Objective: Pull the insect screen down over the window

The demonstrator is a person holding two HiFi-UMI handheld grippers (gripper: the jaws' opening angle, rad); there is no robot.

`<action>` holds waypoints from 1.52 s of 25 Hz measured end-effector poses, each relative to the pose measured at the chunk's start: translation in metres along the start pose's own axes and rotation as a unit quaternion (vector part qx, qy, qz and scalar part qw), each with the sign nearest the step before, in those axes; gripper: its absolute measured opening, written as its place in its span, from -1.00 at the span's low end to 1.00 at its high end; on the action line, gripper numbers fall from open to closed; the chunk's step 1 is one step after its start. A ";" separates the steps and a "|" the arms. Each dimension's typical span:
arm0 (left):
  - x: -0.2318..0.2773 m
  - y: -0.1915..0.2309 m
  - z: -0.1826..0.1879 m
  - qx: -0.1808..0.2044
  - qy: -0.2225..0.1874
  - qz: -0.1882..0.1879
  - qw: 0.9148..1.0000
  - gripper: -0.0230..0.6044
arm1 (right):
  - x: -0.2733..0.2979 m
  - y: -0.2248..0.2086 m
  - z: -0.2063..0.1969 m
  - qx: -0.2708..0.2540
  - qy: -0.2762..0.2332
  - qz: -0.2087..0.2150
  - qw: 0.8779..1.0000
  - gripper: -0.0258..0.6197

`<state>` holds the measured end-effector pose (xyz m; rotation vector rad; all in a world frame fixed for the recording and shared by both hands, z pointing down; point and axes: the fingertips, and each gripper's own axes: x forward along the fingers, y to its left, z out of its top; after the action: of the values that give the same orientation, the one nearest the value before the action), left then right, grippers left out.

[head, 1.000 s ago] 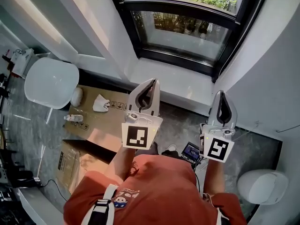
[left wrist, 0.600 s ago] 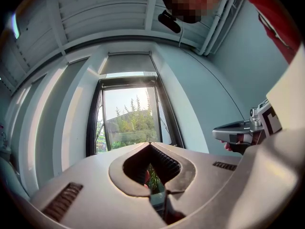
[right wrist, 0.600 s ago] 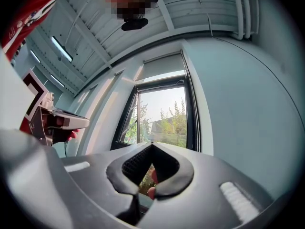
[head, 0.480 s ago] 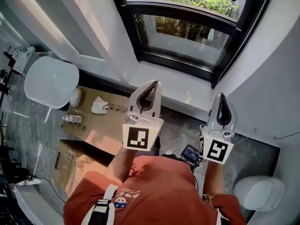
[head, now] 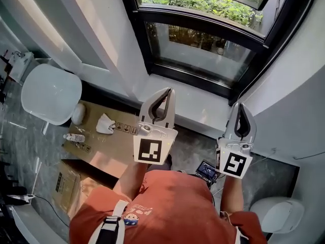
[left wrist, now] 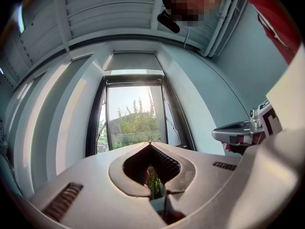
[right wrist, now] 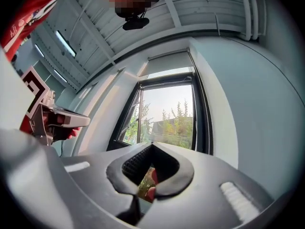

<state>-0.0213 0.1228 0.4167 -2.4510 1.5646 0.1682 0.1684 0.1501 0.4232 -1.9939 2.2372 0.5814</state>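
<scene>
The left gripper (head: 168, 91) and right gripper (head: 239, 105) have moved slightly toward the window (head: 203, 47). Both are closed and empty. The pull has not begun.

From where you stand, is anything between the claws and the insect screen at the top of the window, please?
Nothing visible does. The left claw and right claw, both shut and empty, point at the window with only open air up to the insect screen, a pale band at its top.
</scene>
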 end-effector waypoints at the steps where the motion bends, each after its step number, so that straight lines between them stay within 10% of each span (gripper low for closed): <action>1: 0.006 0.008 -0.002 -0.003 -0.002 0.001 1.000 -0.91 | 0.009 0.004 -0.001 -0.004 0.000 0.000 1.000 -0.89; 21: 0.125 0.151 -0.053 -0.053 0.000 -0.027 0.998 -0.91 | 0.172 0.065 -0.028 -0.045 0.030 -0.034 0.998 -0.89; 38: 0.235 0.125 -0.035 -0.020 -0.032 -0.024 0.999 -0.91 | 0.235 -0.031 -0.046 -0.018 -0.018 -0.070 0.997 -0.89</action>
<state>-0.0355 -0.1435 0.3827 -2.4843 1.4888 0.2701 0.1729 -0.0882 0.3856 -2.1184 2.0595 0.6424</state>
